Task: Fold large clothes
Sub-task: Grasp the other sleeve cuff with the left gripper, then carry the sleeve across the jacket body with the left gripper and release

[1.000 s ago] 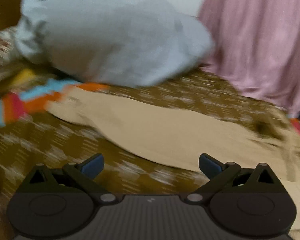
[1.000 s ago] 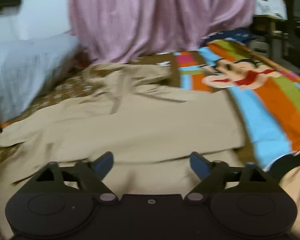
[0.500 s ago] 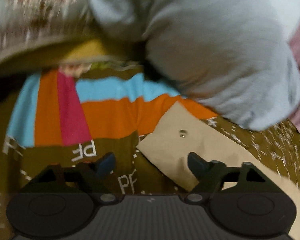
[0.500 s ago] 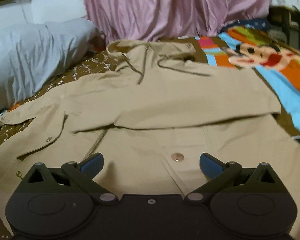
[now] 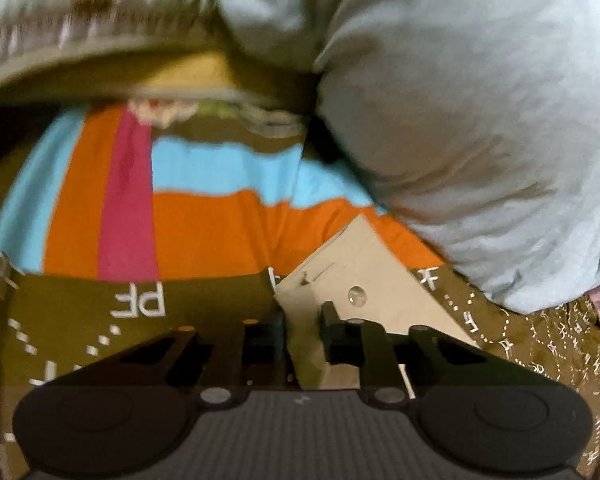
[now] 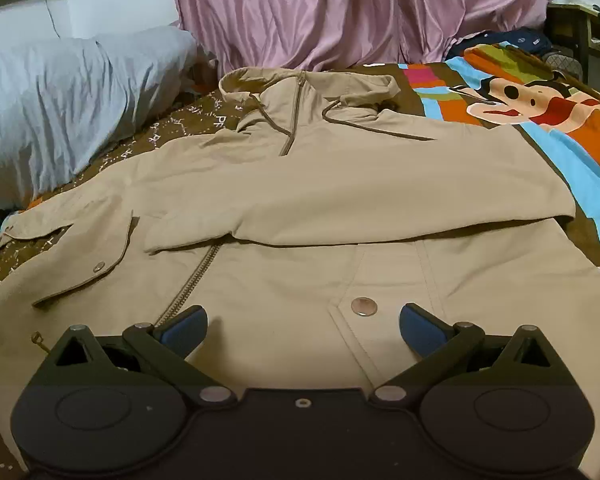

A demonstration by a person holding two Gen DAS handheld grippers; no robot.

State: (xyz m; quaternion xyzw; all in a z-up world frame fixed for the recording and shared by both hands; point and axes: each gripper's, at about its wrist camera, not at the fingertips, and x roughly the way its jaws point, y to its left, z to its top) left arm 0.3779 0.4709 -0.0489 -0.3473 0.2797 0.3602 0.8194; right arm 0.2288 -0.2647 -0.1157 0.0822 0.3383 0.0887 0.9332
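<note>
Jacket (image 6: pixel 340 200), a large tan hooded one, lies spread front-up across the patterned bedspread (image 6: pixel 580 168), one sleeve already folded across its chest and the other sleeve's cuff (image 5: pixel 364 280) reaching out toward the grey pillow (image 5: pixel 460 120). It looks soft, limp and fairly light (the zipper and snaps add a little stiffness), so it should drape and sag unless taken at edges and corners. The left gripper (image 5: pixel 303 326) is clenched on that cuff's edge, while the right gripper (image 6: pixel 302 326) hovers with jaws spread wide over the lower front near a pocket snap (image 6: pixel 363 306).
</note>
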